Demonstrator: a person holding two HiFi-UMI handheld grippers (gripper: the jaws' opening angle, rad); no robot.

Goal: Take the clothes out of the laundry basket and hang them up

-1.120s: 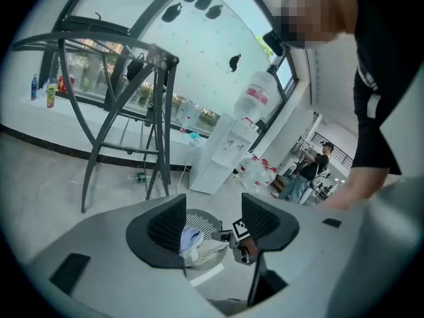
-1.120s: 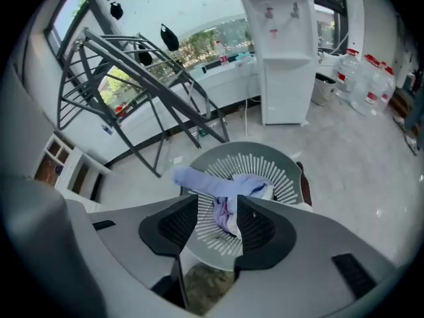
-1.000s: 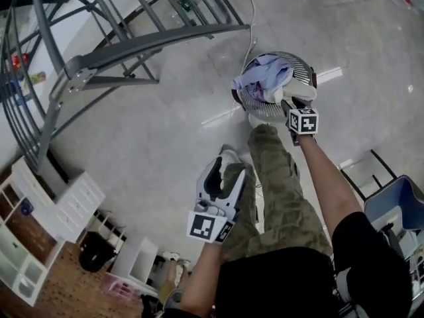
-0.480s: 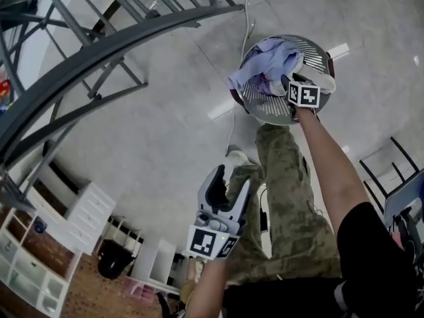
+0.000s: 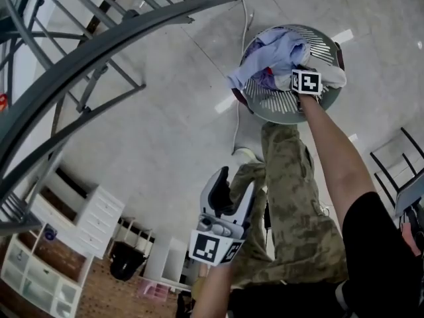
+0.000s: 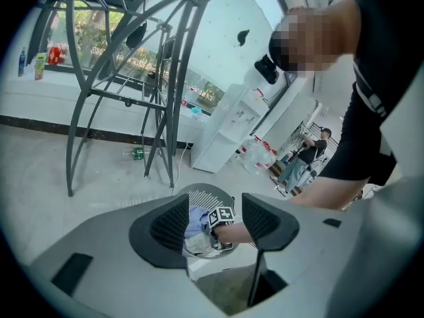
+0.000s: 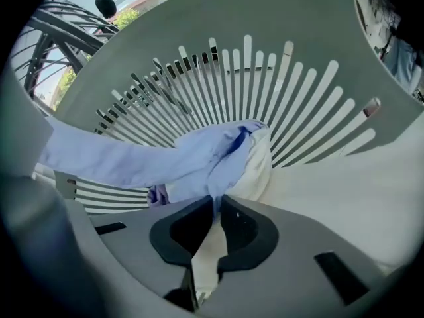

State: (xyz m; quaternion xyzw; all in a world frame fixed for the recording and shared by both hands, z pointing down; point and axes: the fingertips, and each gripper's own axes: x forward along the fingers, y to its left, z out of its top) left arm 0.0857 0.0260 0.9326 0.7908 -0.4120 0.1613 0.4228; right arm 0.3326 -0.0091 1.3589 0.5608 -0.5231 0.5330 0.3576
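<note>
Grey polished floor (image 5: 165, 131) spreads under you, with a dark metal drying rack (image 5: 99, 42) up and to the left of your left tongs (image 5: 235, 179). Your pale blue garment (image 7: 199, 158) lies heaped in the slatted laundry basket (image 5: 281, 114), right at the tips of your right tongs (image 7: 218, 201). Those tongs are closing, down to a narrow gap, with a fold of the blue cloth pinched between the pads. A cream cloth (image 7: 262, 164) lies just beside that fold. The marker cube (image 5: 306, 81) on them shows a black-and-white square pattern. Your left tongs stand wide apart with nothing between them, well back from the basket, beside your camouflage trouser leg (image 5: 291, 197).
</note>
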